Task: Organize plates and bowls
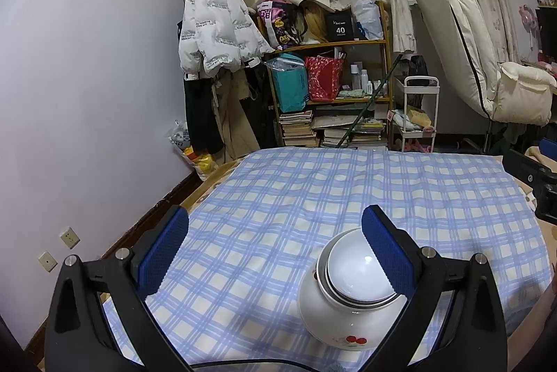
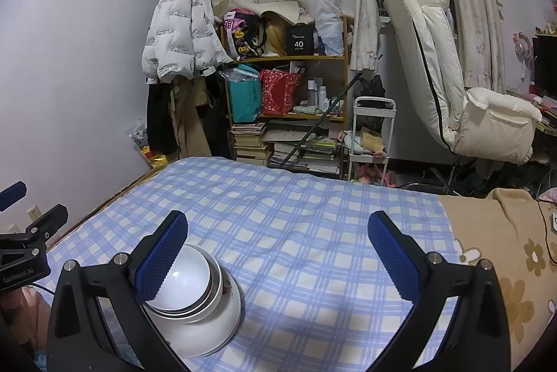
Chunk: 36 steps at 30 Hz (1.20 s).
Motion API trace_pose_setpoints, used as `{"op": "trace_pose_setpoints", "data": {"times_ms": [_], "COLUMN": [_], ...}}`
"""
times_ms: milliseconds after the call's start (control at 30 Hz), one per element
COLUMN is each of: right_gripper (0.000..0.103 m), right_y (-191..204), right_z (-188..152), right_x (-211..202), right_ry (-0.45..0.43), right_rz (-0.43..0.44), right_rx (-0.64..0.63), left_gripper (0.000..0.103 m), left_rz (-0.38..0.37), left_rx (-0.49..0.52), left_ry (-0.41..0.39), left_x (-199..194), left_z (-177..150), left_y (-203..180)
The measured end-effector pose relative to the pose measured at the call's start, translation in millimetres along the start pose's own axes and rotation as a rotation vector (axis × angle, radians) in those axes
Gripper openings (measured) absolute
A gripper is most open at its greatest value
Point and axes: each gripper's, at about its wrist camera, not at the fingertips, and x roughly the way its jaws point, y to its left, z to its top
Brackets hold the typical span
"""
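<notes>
A nested stack of bowls [image 1: 330,323] stands on the blue checked cloth [image 1: 278,184]: a large white bowl with a cherry print, a steel-rimmed bowl inside it, and a smaller white bowl [image 1: 355,271] on top. My left gripper [image 1: 275,212] is open wide; its right finger [image 1: 386,253] hangs just in front of the stack, and its left finger is far from it. In the right wrist view the stack [image 2: 222,319] sits beside the left finger [image 2: 163,257] of my right gripper [image 2: 278,215], which is also open with nothing between its pads.
Behind the cloth-covered surface [image 2: 296,198] stand a cluttered wooden shelf [image 1: 330,93], a hanging white jacket [image 1: 216,24], a small white cart [image 1: 417,114] and a white recliner chair [image 2: 452,93]. A beige flowered blanket [image 2: 504,250] lies to the right. The other gripper shows at the left edge [image 2: 31,232].
</notes>
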Motion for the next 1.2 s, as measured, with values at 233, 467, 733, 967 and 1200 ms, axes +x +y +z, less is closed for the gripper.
{"op": "trace_pose_setpoints", "data": {"times_ms": [233,467,733,967,1200], "right_gripper": [0.103,0.103,0.103,0.103,0.103], "right_y": [3.3,4.2,3.5,4.3,4.4], "right_z": [-2.1,-3.1,-2.1,-1.8,-1.2], "right_x": [2.0,1.9,2.5,2.5,2.5], "right_ry": [0.016,0.018,0.018,0.02,0.021], "right_rz": [0.013,0.012,0.013,0.012,0.012], "right_rx": [-0.002,-0.001,-0.001,0.001,0.001], "left_gripper": [0.099,0.099,0.099,0.099,0.099], "left_rz": [0.008,0.013,0.013,0.019,0.022], "left_rx": [0.006,0.009,0.019,0.019,0.021], "left_ry": [0.004,0.013,0.021,0.022,0.023], "left_x": [-0.1,1.4,3.3,3.7,3.6], "left_z": [-3.0,-3.6,-3.2,-2.3,-2.5], "left_y": [0.4,1.2,0.5,1.2,1.3]}}
